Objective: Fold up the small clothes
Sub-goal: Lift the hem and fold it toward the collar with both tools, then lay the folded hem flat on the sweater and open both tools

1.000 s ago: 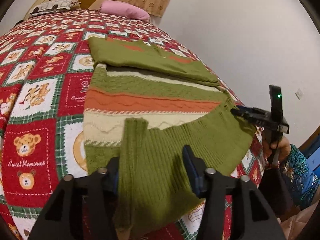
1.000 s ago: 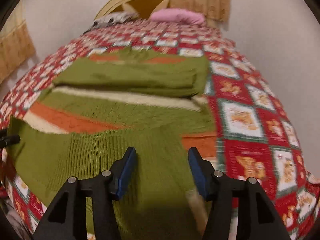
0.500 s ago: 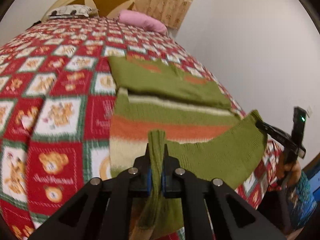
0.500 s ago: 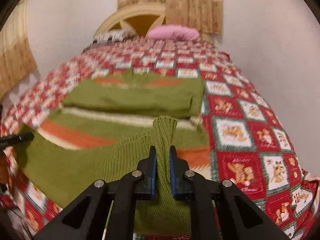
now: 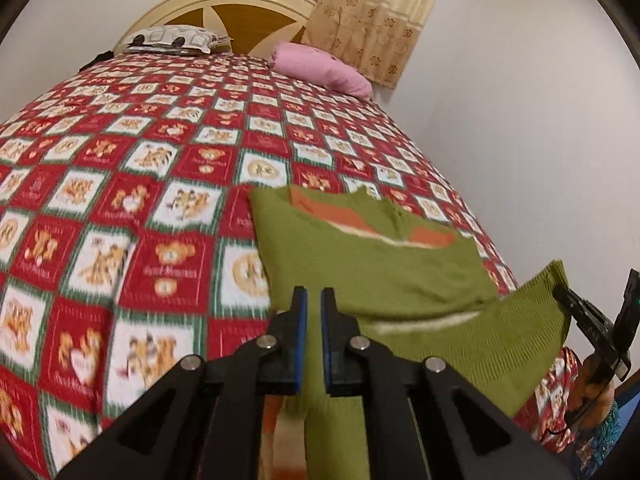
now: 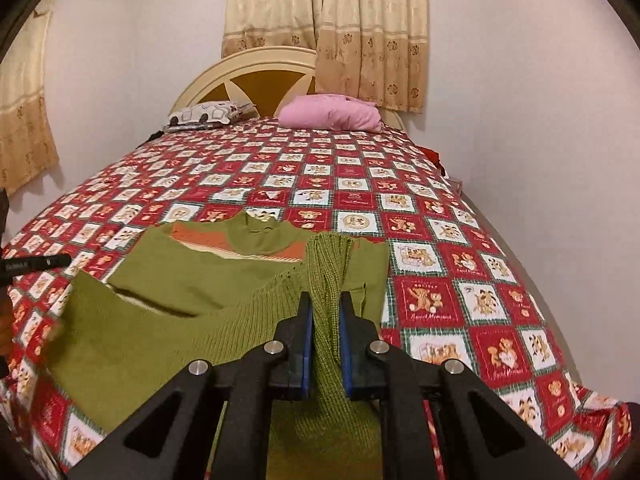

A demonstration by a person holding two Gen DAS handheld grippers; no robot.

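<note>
Lifting the hem toward the collar

Holding the ribbed bottom hem of the green sweater (image 6: 176, 280) by its two corners, the right gripper (image 6: 325, 320) pinches a bunched fold, its jaws narrow on the knit; the left gripper (image 5: 313, 320) has its jaws nearly together with the knit seen just below them. The sweater lies on the bear-print bedspread (image 6: 420, 216), long axis running away toward the headboard. The collar lies straight ahead of both grippers, neither clearly nearer

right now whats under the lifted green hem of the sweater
Under the lifted hem, the folded sweater shows green and a cream stripe; its lower stripes and the quilt beneath are covered.
</note>
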